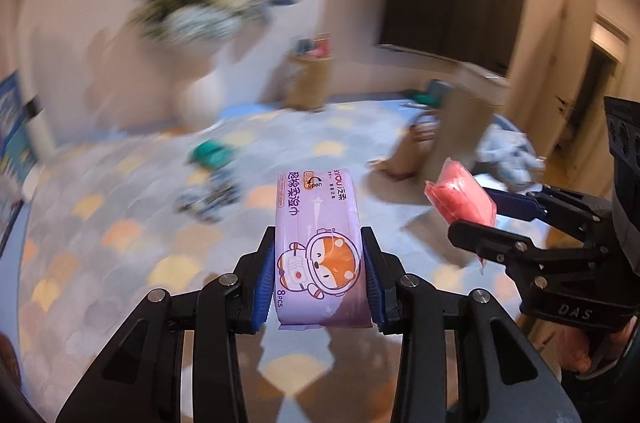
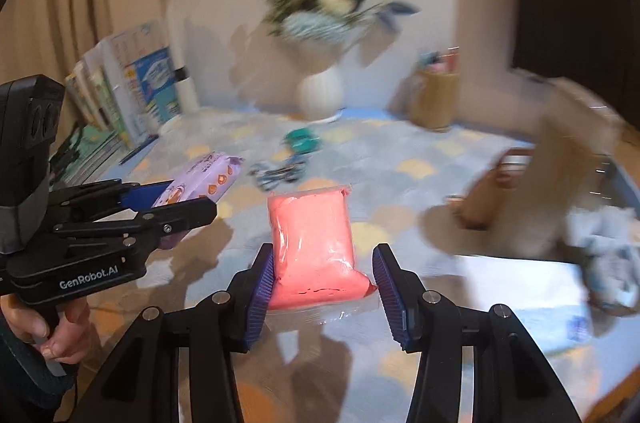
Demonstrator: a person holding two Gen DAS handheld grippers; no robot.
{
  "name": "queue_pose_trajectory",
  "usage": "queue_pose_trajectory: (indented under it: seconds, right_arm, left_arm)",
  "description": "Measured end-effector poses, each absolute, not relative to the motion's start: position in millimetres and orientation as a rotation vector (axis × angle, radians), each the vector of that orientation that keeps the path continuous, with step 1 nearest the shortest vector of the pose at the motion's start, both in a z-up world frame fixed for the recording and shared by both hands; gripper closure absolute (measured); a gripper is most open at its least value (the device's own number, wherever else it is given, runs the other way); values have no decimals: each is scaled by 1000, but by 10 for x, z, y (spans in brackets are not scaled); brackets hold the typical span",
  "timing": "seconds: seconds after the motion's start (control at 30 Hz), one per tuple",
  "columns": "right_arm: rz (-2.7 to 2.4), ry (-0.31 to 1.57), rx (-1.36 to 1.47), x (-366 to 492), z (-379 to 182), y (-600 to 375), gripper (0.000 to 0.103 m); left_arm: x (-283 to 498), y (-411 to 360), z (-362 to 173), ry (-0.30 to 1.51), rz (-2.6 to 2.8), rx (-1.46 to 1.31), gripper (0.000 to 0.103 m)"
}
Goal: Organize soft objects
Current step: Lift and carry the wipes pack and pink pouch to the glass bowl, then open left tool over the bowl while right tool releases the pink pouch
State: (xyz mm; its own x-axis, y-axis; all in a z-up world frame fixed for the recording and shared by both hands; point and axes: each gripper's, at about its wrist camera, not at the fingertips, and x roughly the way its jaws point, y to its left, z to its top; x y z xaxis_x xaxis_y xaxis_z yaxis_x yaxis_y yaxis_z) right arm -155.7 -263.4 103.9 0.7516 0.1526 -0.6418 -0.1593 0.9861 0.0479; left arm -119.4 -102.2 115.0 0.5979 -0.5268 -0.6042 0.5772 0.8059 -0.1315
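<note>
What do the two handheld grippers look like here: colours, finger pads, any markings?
Both are black linkage grippers with silver pivot pins and ribbed blue finger pads. The left gripper reads "GenRobot.AI" on its side in the right wrist view; the right gripper shows "DAS" in the left wrist view. Each has a boxy black camera housing on top.

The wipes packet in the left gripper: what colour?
Lilac wipes packet, orange cartoon animal; clearest from left wrist.

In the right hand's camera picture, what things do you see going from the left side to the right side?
Leaning books → purple wipes pack in the left tool → pink packet in the right tool → wooden holder → cardboard box → crumpled pale cloth.
</note>
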Motion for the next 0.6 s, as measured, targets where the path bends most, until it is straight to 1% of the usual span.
queue_pose_trajectory:
  seconds: [0.2,0.47,0.6]
  right_arm:
    - [12,666,104,-1929,1293,-3542,55]
    - [-258,600,271,-2229,1574,-5057,55]
    - [-322,576,462,-2138,1622,-5860,55]
  left_arm:
    - [-1438,-1872,1545,640,-808,138,67]
    - [-1507,-3186,1937,685,-998,148,67]
    - [-1396,-3778,2056,679,-964,139,67]
